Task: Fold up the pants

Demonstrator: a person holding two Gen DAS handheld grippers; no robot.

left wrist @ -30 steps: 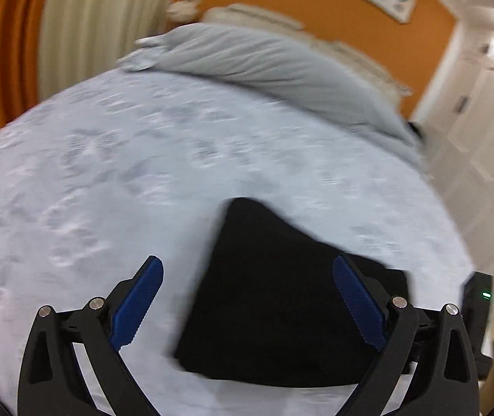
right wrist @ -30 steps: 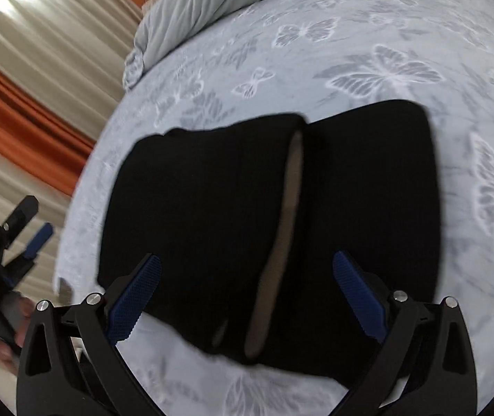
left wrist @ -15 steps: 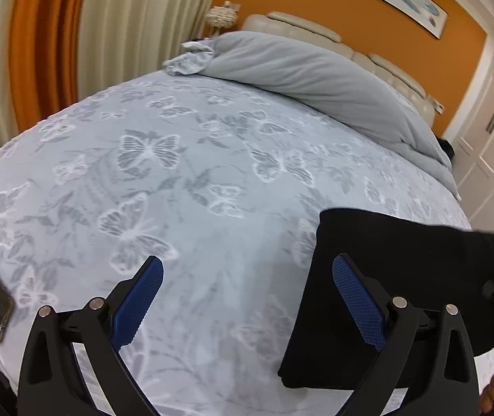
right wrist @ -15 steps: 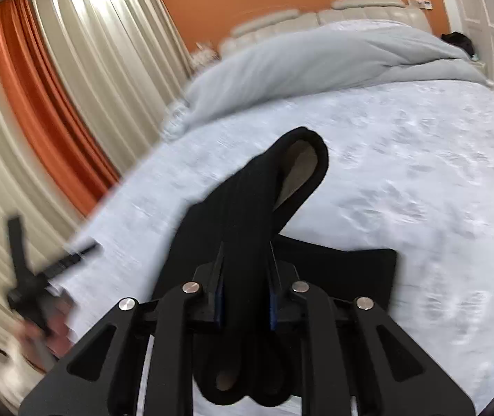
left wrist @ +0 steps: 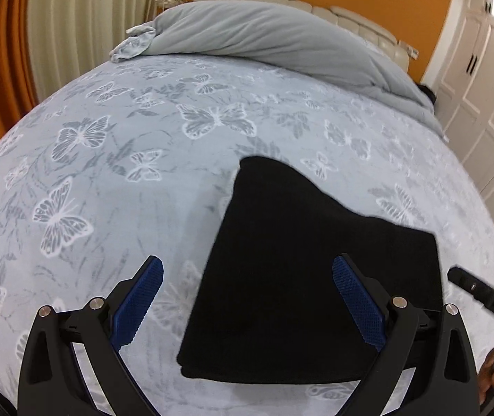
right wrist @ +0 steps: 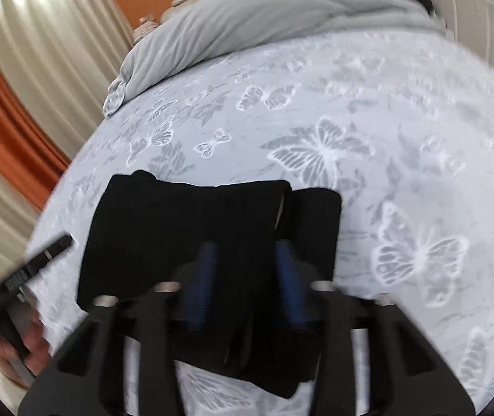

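We hold the left gripper (left wrist: 247,298) above the bed (left wrist: 115,173) with jaws spread wide, gripping nothing – the folded black pants (left wrist: 302,284) lie between them, more toward the right jaw. The right gripper (right wrist: 245,277) has jaws partly apart over the pants (right wrist: 184,235); the picture is blurred – we cannot tell if they pinch the cloth

Right gripper (right wrist: 243,277) parted over folded black pants (right wrist: 184,228) on bedspread (right wrist: 403,145).
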